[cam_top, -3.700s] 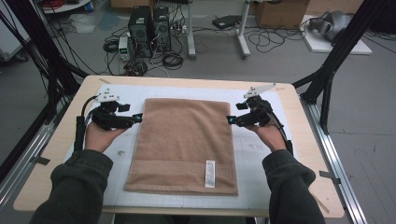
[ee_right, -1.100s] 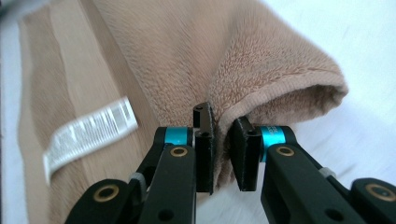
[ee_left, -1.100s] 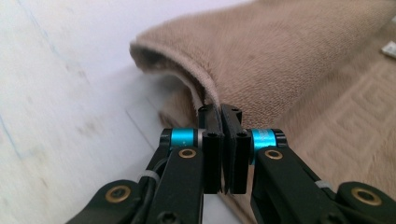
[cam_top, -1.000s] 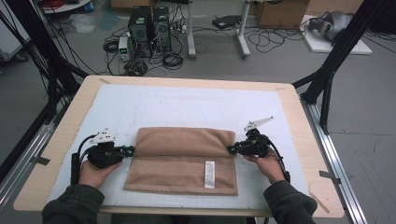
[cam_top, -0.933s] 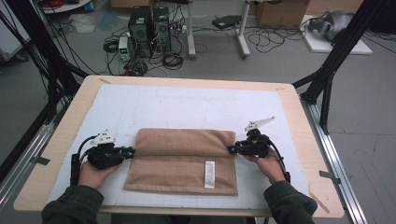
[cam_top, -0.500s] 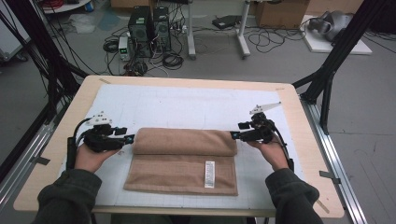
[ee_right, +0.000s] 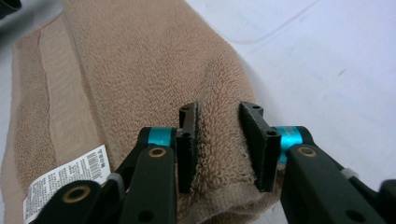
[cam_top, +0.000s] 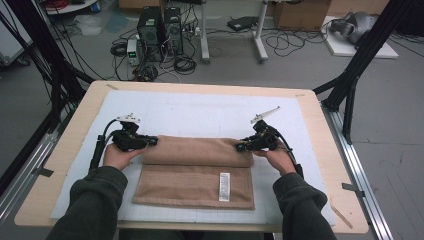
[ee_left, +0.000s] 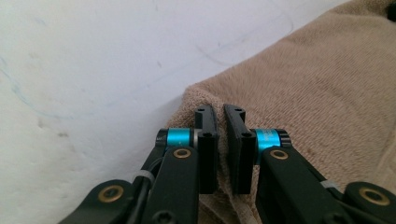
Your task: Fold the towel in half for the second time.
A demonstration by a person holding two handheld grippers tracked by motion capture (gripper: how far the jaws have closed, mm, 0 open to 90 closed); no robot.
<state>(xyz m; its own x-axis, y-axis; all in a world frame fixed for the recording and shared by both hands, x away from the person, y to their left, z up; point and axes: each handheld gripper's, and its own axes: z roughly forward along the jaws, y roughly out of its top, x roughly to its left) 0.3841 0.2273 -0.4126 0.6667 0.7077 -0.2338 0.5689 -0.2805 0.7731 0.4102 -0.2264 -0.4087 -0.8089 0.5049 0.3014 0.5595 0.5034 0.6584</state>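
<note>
Gripping the folded ridge of the towel (cam_top: 197,170) near the table's (cam_top: 320,125) front edge, the left gripper (ee_left: 223,140) pinched it tight; the right gripper (ee_right: 218,140) had just been closing around it. Both should pull evenly toward the front edge, keeping the hem square.

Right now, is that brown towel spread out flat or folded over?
Folded. The towel's far part lies doubled over the near part, its fold at the far edge, and the white label shows on the lower layer.

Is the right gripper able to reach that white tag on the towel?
Probably yes. The white tag lies bare on the towel, nothing covering it. The right gripper grips the folded edge just beyond and must let go first.
</note>
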